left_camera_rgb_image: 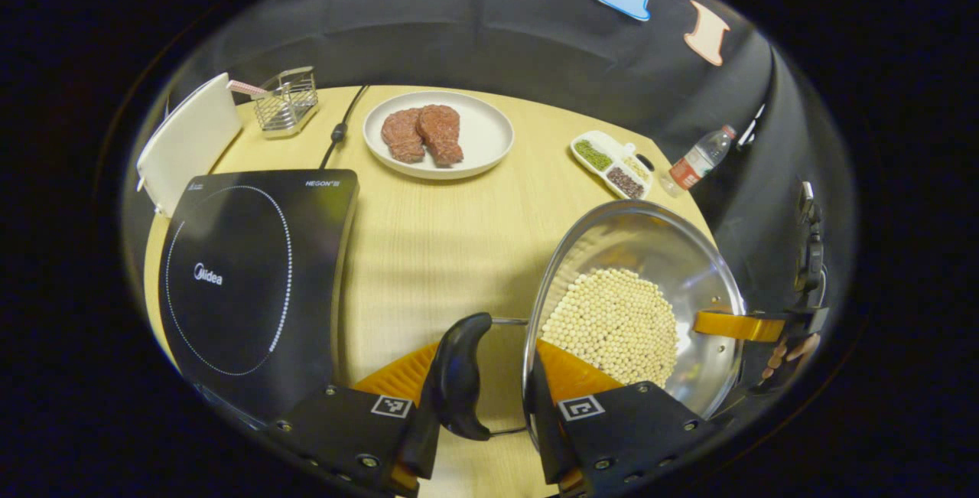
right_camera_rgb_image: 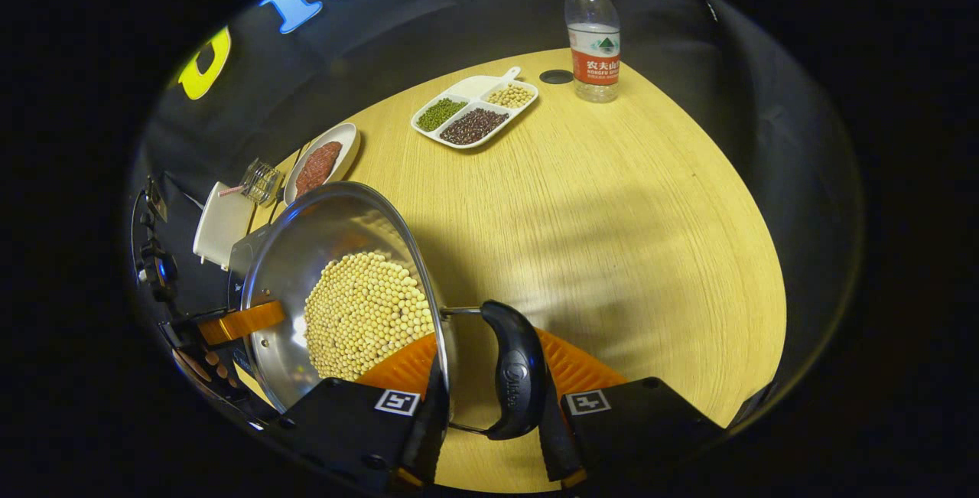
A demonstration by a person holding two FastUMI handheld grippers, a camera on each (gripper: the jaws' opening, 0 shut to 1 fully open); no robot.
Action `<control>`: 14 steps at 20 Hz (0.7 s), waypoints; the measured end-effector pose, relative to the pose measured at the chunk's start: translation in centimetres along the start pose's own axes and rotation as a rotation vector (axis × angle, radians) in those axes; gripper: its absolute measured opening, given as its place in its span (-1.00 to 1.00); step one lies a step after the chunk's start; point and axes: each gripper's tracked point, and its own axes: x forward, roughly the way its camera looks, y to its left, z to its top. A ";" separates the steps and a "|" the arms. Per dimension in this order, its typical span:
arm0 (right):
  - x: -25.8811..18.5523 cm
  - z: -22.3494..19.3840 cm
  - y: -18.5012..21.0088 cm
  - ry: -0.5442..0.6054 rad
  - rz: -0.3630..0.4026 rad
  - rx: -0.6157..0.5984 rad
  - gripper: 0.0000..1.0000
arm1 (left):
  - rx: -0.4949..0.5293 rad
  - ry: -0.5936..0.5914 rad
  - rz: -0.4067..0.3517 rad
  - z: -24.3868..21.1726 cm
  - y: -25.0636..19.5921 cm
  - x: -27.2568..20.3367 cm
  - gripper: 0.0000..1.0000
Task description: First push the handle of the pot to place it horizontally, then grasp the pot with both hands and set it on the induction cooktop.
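A steel pot [left_camera_rgb_image: 688, 268] part-filled with pale beans [left_camera_rgb_image: 612, 326] sits tilted between my two grippers, above the wooden table [left_camera_rgb_image: 436, 238]. My left gripper [left_camera_rgb_image: 483, 414] is shut on the pot's black side handle [left_camera_rgb_image: 457, 375], one finger outside the handle and the other inside the rim. The right gripper [left_camera_rgb_image: 757, 326] clamps the far rim, a hand behind it. In the right gripper view my right gripper [right_camera_rgb_image: 489, 421] is shut on the opposite black handle [right_camera_rgb_image: 516, 379] of the pot [right_camera_rgb_image: 306, 245]. The black induction cooktop [left_camera_rgb_image: 245, 276] lies to the pot's left.
A white plate of meat [left_camera_rgb_image: 489, 138] lies at the back. A divided dish of beans [right_camera_rgb_image: 470, 115] and a water bottle [right_camera_rgb_image: 593, 43] stand near the far edge. A wire basket [left_camera_rgb_image: 287, 104], a white board [left_camera_rgb_image: 187, 142] and the cooktop's cable [left_camera_rgb_image: 340, 127] sit behind the cooktop.
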 end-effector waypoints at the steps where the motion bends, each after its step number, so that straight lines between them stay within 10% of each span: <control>1: -0.7 -0.5 0.3 -0.007 -0.004 0.007 0.10 | 0.005 -0.003 -0.008 -0.3 0.0 -0.8 0.01; 14: -6.8 -9.1 6.4 -0.062 -0.035 0.062 0.04 | 0.067 -0.016 -0.070 -4.9 4.1 -9.6 0.07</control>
